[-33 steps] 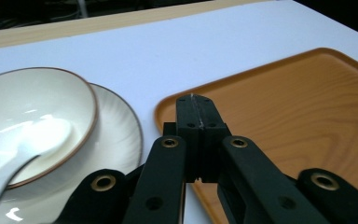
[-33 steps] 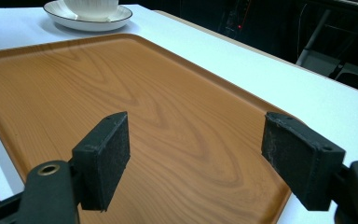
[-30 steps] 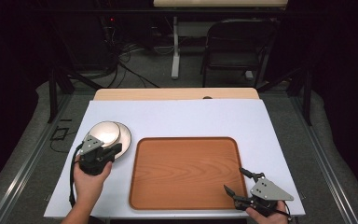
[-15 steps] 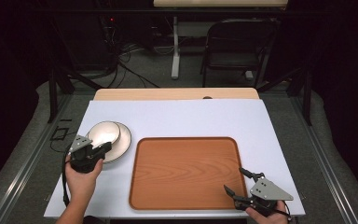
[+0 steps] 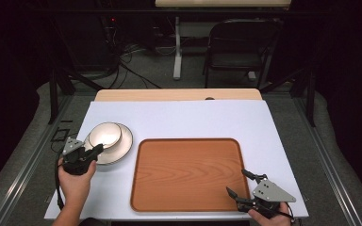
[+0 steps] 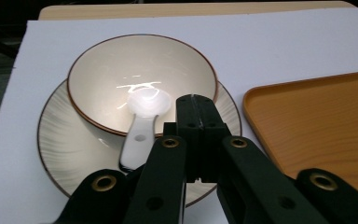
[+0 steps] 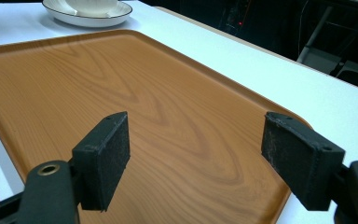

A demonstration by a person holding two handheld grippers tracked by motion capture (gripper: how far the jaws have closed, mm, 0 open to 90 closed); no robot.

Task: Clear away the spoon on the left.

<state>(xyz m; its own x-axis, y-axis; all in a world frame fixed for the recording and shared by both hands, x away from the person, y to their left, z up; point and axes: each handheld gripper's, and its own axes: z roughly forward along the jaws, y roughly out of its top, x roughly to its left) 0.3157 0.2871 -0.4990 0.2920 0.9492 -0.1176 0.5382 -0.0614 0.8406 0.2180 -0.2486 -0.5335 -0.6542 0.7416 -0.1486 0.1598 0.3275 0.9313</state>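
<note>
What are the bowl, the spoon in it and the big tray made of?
Bowl: looks like glazed ceramic, glossy cream with a brown rim and bright glare. Spoon: likely white glazed ceramic, shiny. Tray: wood-grain pattern, smooth satin sheen; possibly laminate or plastic, not solid wood.

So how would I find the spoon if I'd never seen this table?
Find the big wooden tray. Left of it a bowl sits on a plate. The spoon is the shiny white thing lying in that bowl, handle sticking out over the rim.

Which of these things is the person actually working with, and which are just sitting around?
In use: cream bowl with brown rim, ribbed cream plate under it, white ceramic spoon, left gripper.
Around: wooden tray, right gripper, black folding chair.
</note>
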